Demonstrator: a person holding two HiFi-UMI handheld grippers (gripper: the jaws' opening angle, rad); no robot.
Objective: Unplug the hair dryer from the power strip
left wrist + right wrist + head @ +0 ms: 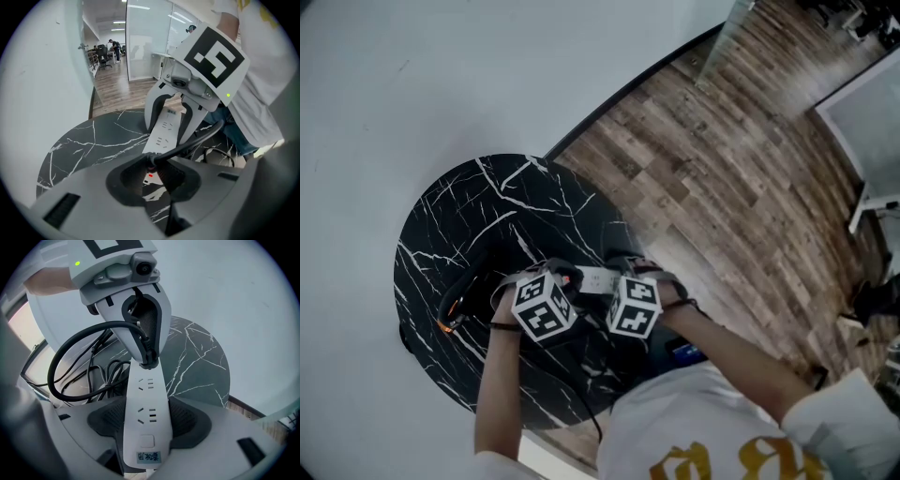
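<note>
A white power strip (595,278) lies on the round black marble table (478,216), between my two grippers. My left gripper (152,176) points steeply down and is shut on the black plug (151,161), which sits in the strip's end socket. The plug's black cord (197,138) runs off to the right. In the right gripper view the plug (147,359) shows between the left gripper's fingers. My right gripper (147,427) is shut on the power strip (146,399) near its switch end. The black hair dryer (461,305) lies at the table's left edge.
Loops of black cord (61,366) lie on the table beside the strip. The table stands against a white curved wall (412,84). Wooden floor (731,169) spreads to the right, with glass partitions (140,42) and desks farther off.
</note>
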